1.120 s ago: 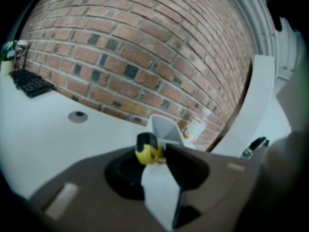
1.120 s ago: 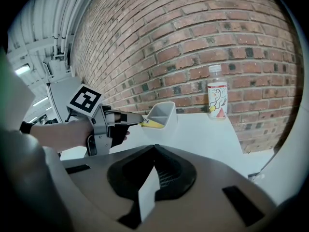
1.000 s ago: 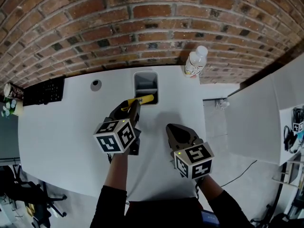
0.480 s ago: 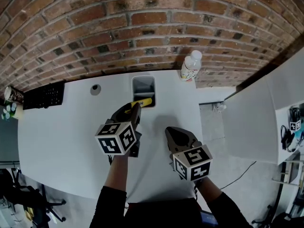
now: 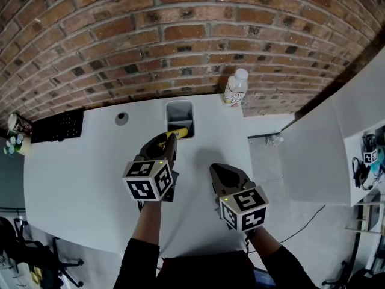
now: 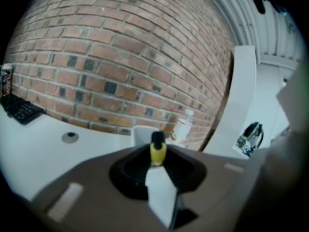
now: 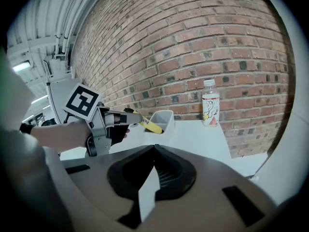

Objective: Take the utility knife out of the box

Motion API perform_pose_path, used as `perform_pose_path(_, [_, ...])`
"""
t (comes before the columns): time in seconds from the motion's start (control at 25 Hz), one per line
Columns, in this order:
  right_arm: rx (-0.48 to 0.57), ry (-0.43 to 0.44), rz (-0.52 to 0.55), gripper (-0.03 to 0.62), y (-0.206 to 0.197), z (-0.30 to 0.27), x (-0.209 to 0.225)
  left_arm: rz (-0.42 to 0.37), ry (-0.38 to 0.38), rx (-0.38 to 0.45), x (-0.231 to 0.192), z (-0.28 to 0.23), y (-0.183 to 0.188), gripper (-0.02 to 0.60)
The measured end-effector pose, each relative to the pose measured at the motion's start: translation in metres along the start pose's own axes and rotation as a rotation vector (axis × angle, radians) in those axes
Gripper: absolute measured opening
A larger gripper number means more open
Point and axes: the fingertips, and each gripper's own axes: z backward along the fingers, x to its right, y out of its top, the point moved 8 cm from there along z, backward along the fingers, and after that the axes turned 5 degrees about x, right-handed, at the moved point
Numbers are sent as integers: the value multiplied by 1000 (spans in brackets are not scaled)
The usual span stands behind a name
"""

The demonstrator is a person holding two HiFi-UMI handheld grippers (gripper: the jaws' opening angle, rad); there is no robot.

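Observation:
The yellow utility knife (image 5: pixel 178 131) sticks out of my left gripper (image 5: pixel 170 138), whose jaws are closing and press on its handle. In the left gripper view the knife (image 6: pixel 158 152) points straight ahead, black tip up. Its far end hangs at the front rim of the small white box (image 5: pixel 179 108), seen in the right gripper view as the knife (image 7: pixel 151 125) slanting down towards the box (image 7: pixel 166 116). My right gripper (image 5: pixel 224 172) hovers over the white table, to the right of and nearer than the left one, shut with nothing in it.
A plastic bottle (image 5: pixel 234 88) stands against the brick wall, right of the box. A black keyboard (image 5: pixel 57 125) lies at the table's far left, with a can (image 5: pixel 17 124) beside it. A round cable hole (image 5: pixel 122 118) sits left of the box. The table's right edge (image 5: pixel 251 161) drops to the floor.
My left gripper has risen a little with the knife and rolled slightly; the knife's tip has drawn back towards the box's front rim. The right gripper also rose a little.

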Motion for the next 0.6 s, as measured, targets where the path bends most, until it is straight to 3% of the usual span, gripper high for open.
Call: perform_pose_path(0.6, [67, -1, 39, 8, 13, 26, -25, 11, 8, 128, 5, 58, 27, 72])
